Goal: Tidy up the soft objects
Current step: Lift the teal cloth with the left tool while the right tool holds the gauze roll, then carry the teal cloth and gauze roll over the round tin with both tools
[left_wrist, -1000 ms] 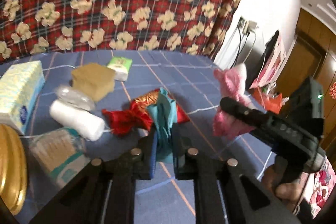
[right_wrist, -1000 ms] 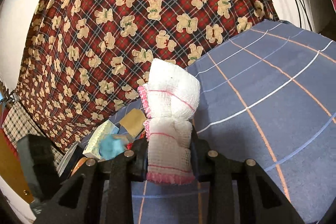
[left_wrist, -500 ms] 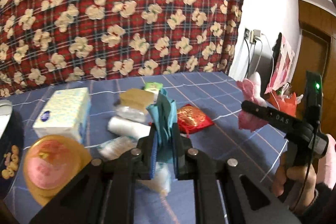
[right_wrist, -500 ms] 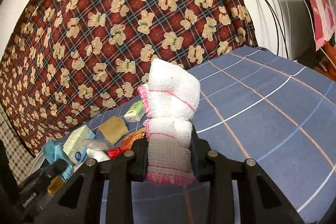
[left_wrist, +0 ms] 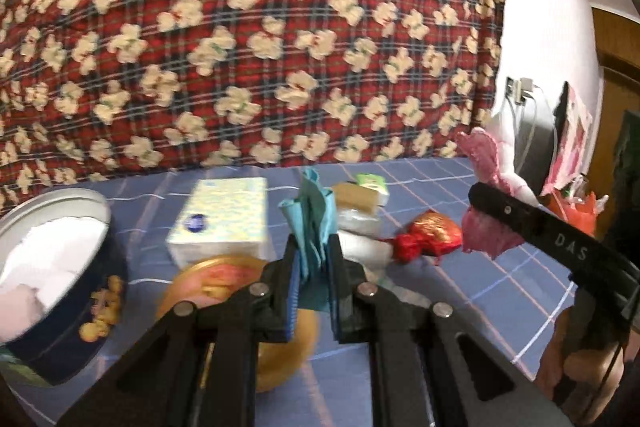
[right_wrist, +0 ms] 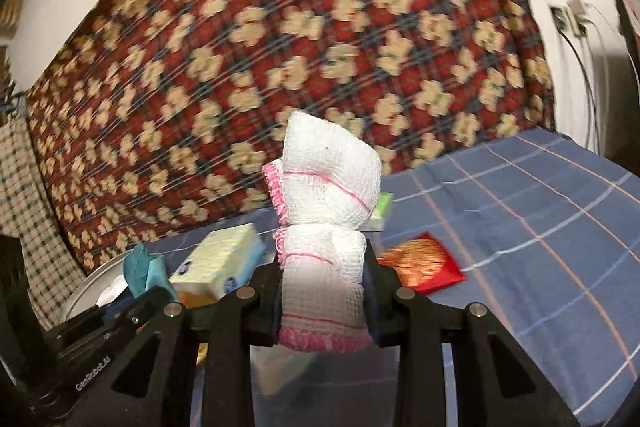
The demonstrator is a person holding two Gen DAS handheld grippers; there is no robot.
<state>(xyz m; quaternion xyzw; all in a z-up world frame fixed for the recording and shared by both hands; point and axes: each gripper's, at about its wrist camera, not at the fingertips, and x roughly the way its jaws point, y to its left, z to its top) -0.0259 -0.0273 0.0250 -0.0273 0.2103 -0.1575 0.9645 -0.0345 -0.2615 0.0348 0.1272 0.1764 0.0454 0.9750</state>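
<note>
Both grippers carry cloths toward the open tin

The left gripper (left_wrist: 312, 267), clamped on a teal cloth (left_wrist: 310, 223), has swung left since a second ago, bringing the round tin (left_wrist: 52, 223) at the bed's left edge into view; the right gripper (right_wrist: 324, 291) follows, pinching a white mesh cloth (right_wrist: 326, 195). Likely both go in the tin. The blue checked bedspread (right_wrist: 540, 227) meets a red bear-print blanket (left_wrist: 256, 39) and a white wall.

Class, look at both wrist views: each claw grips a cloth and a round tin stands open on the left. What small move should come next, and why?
Probably swing the left claw leftward over the open tin and only then release. It is shut on the teal cloth, held above the gold lid rather than the tin, which already holds white soft material. The right claw grips the white mesh cloth and can wait.
</note>
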